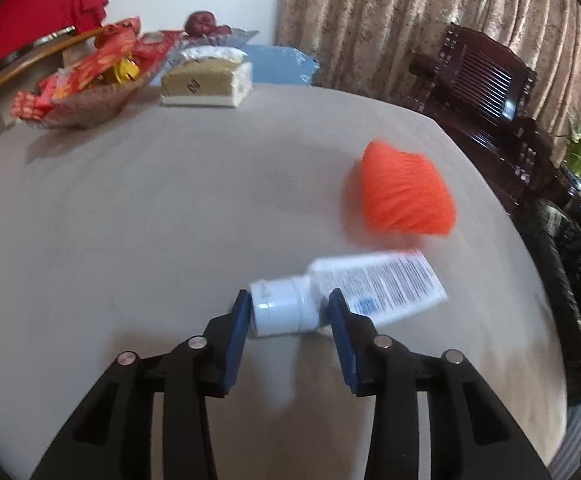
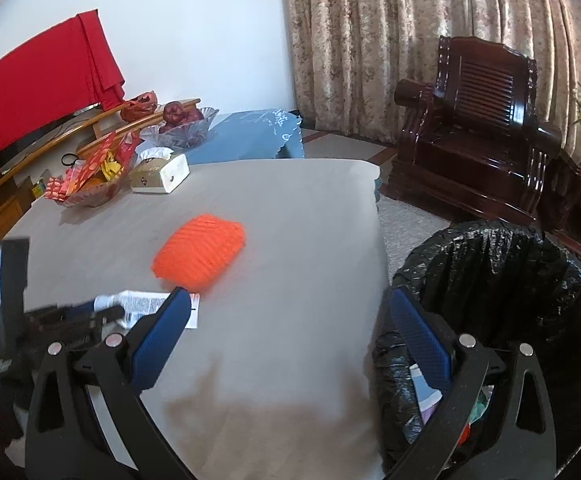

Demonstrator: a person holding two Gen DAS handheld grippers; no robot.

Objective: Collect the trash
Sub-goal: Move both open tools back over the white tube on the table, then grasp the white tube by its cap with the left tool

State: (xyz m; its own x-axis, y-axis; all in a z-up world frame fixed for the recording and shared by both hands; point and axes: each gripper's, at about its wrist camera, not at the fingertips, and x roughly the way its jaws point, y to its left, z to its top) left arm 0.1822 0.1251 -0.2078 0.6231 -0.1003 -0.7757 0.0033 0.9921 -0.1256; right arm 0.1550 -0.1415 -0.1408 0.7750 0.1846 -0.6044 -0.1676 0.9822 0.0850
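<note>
White tube (image 1: 346,292) of cream or paste, lying flat on the grey table (image 1: 150,208), cap end between the blue pads of the left gripper (image 1: 288,312). Long axis crosswise to the fingers, running from the cap out to the flat crimped end on the right, just beside the orange mesh bundle (image 1: 404,190). Left pad against the end of the cap, right pad at the shoulder where cap meets body; judged pressing or on the point of it, though blur leaves real contact on both sides unsettled. Grip therefore end-to-end on the cap rather than across the body, so likely to pivot or slip on lifting. Right gripper (image 2: 286,332) spread wide and holding nothing, hovering between table edge and the bin lined with a black bag (image 2: 502,264), which stands beside the table on the right, some rubbish already inside. Left clearly nearer the tube; right nearer the bin. Label text unreadable; underside of the tube hidden; from the right wrist only part of the tube visible behind a finger, the left tool a dark smear.
</note>
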